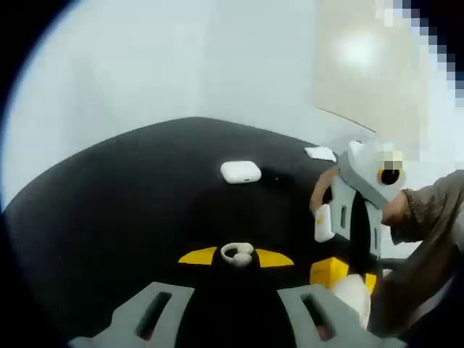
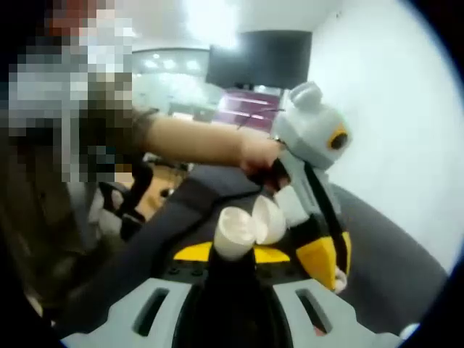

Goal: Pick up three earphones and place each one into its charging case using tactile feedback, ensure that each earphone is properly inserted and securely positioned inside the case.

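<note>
My left gripper (image 1: pixel 236 258) is shut on a small white earphone (image 1: pixel 238 253), pinched between its yellow-tipped jaws above the black table (image 1: pixel 109 217). In the right gripper view my right gripper (image 2: pixel 233 254) is shut on a white charging case (image 2: pixel 235 233) whose lid (image 2: pixel 268 219) stands open. The left gripper (image 2: pixel 335 272) hangs just right of that case, a hand on its grey body, with the earphone (image 2: pixel 339 280) at its tips. From the left gripper view the right gripper (image 1: pixel 341 281) stands at the right with the case (image 1: pixel 353 293). A closed white case (image 1: pixel 241 172) lies on the table farther off.
Another small white object (image 1: pixel 320 153) lies near the table's far right edge. A pale wall (image 1: pixel 217 58) rises behind the table. A person's forearm (image 2: pixel 196 141) and body are at the left of the right gripper view, with office chairs (image 2: pixel 130 196) behind.
</note>
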